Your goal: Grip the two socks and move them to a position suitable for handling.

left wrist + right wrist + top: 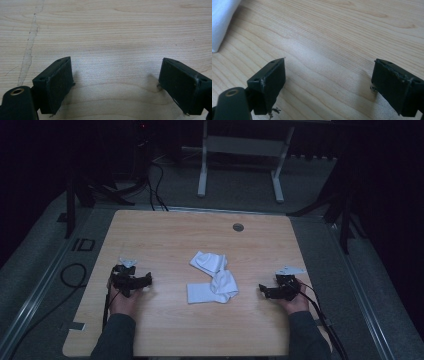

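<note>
we rest the left gripper [131,281] and right gripper [281,289] spread wide, holding nothing, either side of the crumpled white cloth socks [213,277] at frame centre; we'd pinch one sock's edge low against the pale wooden table [165,235].

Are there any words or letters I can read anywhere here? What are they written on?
"ID" – dark letters on the grey floor, left of the light wooden table.
Nothing to read on the white cloth, the table or the black grippers.
</note>
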